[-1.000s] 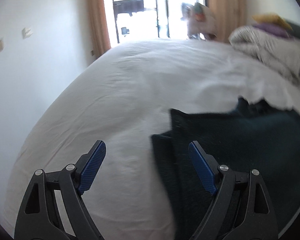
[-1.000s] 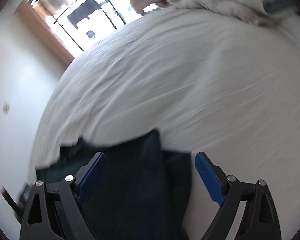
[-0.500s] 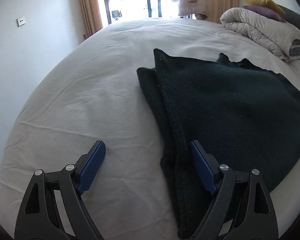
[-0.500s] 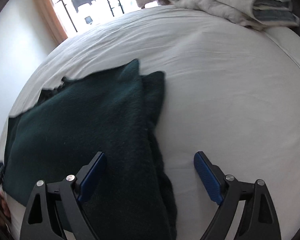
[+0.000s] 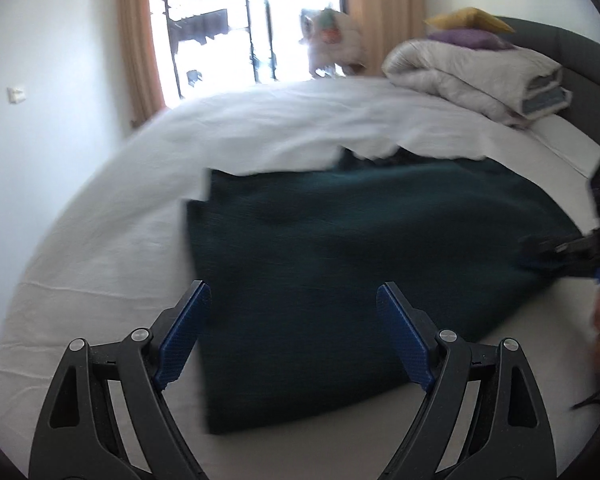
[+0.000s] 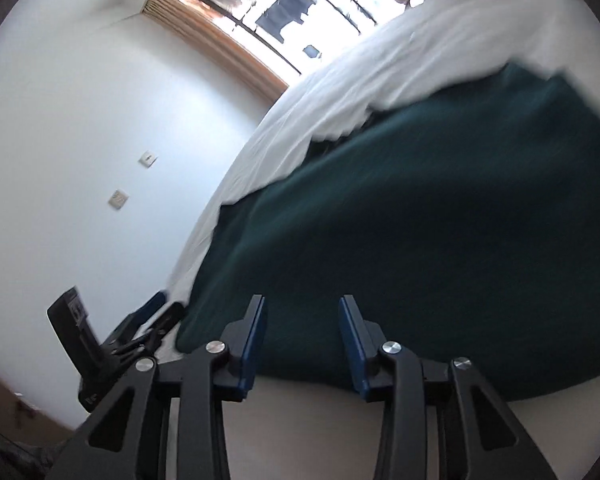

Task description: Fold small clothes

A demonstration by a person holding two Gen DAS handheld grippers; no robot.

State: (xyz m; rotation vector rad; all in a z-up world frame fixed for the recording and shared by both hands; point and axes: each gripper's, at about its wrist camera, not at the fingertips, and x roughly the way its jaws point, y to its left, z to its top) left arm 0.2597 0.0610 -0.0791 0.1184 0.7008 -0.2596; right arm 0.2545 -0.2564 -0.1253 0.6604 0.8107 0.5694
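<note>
My right fingers (image 6: 302, 340) have just been closing at the near hem of the green garment (image 6: 420, 220), not yet clamped; my left fingers (image 5: 294, 336) stand apart above it; only one layer may get caught

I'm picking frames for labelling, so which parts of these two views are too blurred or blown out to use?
Left wrist view: window blown out white, dark green garment smeared at its edges, left gripper sharp. Right wrist view: garment and white sheet streaked by motion, horizon tilted, fisheye bending; right gripper sharp.
</note>
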